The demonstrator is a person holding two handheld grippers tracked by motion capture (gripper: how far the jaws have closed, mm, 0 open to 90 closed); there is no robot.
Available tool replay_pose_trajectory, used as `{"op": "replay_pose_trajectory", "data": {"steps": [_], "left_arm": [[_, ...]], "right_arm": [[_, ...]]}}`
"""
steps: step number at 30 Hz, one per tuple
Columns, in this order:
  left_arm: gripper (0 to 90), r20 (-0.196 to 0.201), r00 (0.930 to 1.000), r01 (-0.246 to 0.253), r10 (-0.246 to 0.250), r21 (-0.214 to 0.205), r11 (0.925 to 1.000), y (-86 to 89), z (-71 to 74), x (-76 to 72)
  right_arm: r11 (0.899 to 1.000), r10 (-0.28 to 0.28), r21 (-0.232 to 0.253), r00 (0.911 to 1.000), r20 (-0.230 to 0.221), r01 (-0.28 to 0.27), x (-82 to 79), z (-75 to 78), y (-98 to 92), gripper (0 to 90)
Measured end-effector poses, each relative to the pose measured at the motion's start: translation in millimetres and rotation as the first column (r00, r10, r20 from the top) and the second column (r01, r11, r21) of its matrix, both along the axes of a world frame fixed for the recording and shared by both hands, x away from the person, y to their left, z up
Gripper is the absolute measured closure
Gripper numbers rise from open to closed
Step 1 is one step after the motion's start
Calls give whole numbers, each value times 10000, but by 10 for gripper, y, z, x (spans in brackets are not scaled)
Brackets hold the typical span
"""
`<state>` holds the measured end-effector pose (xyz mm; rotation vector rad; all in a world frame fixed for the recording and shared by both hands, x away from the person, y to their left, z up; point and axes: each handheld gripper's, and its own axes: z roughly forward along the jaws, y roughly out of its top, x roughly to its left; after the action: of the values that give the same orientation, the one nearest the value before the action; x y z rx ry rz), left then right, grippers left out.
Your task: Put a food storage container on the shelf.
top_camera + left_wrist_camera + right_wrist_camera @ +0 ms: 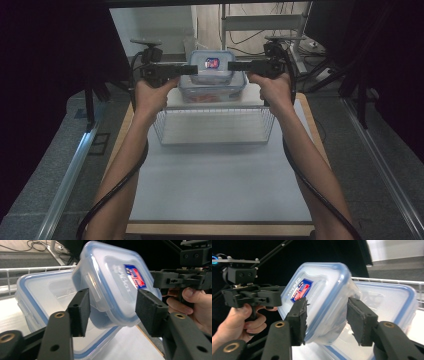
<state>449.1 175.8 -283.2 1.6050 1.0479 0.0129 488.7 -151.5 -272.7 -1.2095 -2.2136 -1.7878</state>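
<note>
**Two grippers straddle small box, tilted over big box**

Nearest the camera, high view: two bare forearms w/ black cables come in from the bottom and cross a white table. The front half has nothing on it. Mid-table sits a wire basket, nothing visible inside.

Just behind the basket is a big clear box w/ blue-rimmed lid shut and something reddish inside. Above it, at the far end of the table, is the small box, also clear, lid on, red-blue label on top. The gripper views show it tilted, low corner down by the big box's lid. Can't tell if it touches.

Left gripper comes at it from the left, right gripper from the right, both about level. Each has its jaws partly apart w/ the small box between them. Pads sit at its sides, but can't tell if they press or just bracket it.

Progress, as a judgement: looks like a two-handed stacking job, approx. halfway. Box is over its target but not flat. Left to do: level it, seat it on the lid, pull both grippers out sideways.

Room: lots of open space left and right of the boxes for pulling out. The basket rim is close in front and the table's far edge close behind. A slip backward could send the box off onto the floor and the stand legs beyond.
</note>
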Motion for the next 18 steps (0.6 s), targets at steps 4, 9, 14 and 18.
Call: {"op": "replay_pose_trajectory", "data": {"steps": [4, 9, 14, 18], "left_arm": [[409, 33, 10000, -28, 28, -138, 9999, -1, -21, 1], [344, 673, 9974, -279, 270, 127, 9995, -14, 28, -66], [352, 1684, 9853, -449, 294, 894, 9950, -6, 77, -232], [517, 2211, 9751, -444, 141, 1326, 9902, 8, 74, -357]], "right_arm": [[10000, -51, 42, 9999, 116, 50, 15, -8, 10, 488], [9984, -313, -440, 9958, 862, 352, -30, 22, 30, 467], [9936, -469, -924, 9813, 1865, 651, -154, 80, -4, 490], [9905, -424, -1179, 9716, 2326, 714, -309, 111, -50, 655]]}}
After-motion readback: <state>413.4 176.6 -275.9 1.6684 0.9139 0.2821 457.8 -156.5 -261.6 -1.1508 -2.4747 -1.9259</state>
